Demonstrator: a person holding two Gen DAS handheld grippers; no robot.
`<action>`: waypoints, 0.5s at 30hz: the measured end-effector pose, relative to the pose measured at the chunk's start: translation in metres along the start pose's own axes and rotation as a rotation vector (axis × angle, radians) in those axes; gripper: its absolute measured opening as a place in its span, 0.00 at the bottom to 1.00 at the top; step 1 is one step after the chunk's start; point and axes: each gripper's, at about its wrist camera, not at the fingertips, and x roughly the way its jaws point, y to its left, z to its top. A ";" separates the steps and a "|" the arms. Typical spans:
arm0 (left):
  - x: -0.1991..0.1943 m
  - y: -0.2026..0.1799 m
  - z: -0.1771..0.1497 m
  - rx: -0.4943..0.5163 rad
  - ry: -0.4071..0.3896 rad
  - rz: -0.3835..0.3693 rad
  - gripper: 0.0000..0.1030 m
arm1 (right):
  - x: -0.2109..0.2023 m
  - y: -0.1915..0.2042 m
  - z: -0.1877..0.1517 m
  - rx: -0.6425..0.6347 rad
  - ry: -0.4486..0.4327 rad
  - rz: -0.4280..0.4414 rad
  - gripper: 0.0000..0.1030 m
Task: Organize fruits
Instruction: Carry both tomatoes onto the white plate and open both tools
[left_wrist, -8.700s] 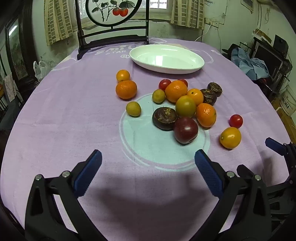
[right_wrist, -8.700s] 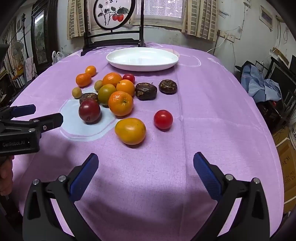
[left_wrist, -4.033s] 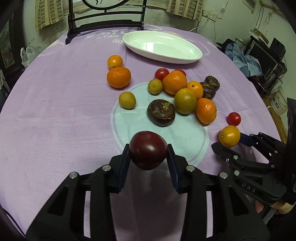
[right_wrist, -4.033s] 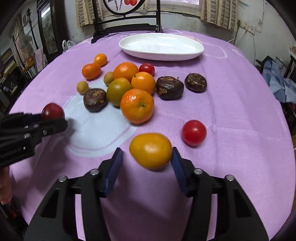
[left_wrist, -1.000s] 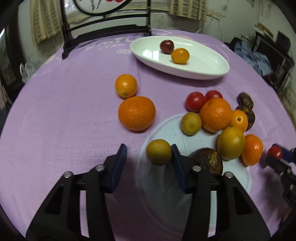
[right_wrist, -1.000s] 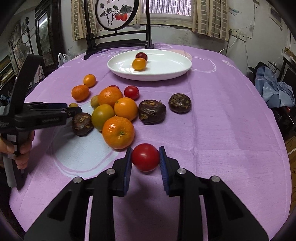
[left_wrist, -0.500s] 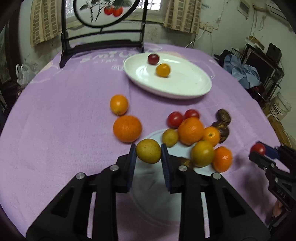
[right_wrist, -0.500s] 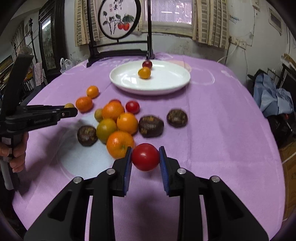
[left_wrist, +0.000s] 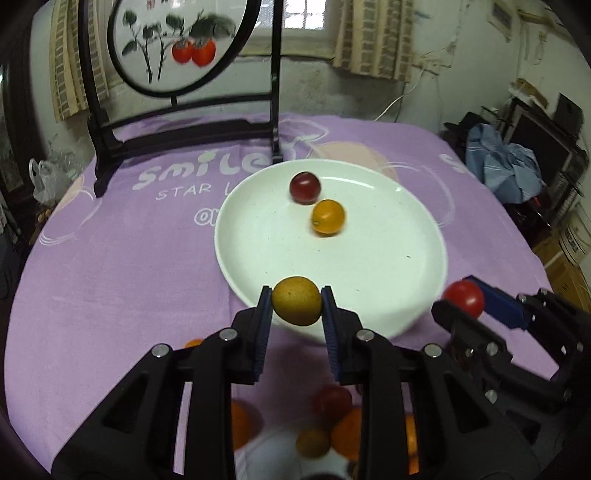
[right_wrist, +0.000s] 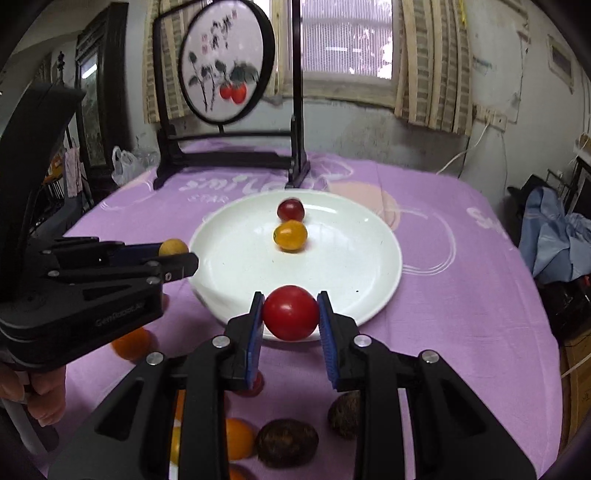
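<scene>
My left gripper (left_wrist: 296, 301) is shut on a small yellow-green fruit (left_wrist: 296, 300) and holds it over the near rim of the white oval plate (left_wrist: 388, 266). My right gripper (right_wrist: 290, 312) is shut on a red tomato (right_wrist: 290, 312) at the plate's (right_wrist: 351, 273) near edge. In the plate lie a dark red fruit (left_wrist: 304, 187) and a small orange fruit (left_wrist: 328, 217). The right gripper with its tomato (left_wrist: 464, 298) shows at the right of the left wrist view. The left gripper with its fruit (right_wrist: 173, 247) shows at the left of the right wrist view.
Several oranges, tomatoes and dark brown fruits (right_wrist: 287, 441) lie on the purple tablecloth (left_wrist: 110, 266) below and behind both grippers. A black wooden stand with a round painted screen (left_wrist: 173, 44) stands behind the plate. Clothes and clutter (left_wrist: 506, 173) sit off the table at the right.
Both grippers have moved forward from the fruit pile to the plate's near rim, each still holding its fruit. The pile now lies beneath the grippers.
</scene>
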 end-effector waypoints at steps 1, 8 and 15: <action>0.009 0.001 0.002 -0.010 0.015 0.001 0.26 | 0.009 -0.001 0.001 -0.004 0.020 -0.009 0.28; 0.039 0.003 0.017 -0.055 0.040 0.003 0.70 | 0.049 -0.004 0.005 -0.020 0.118 -0.021 0.33; 0.009 0.002 0.010 -0.042 -0.030 0.015 0.79 | 0.018 -0.010 -0.006 -0.014 0.041 -0.051 0.56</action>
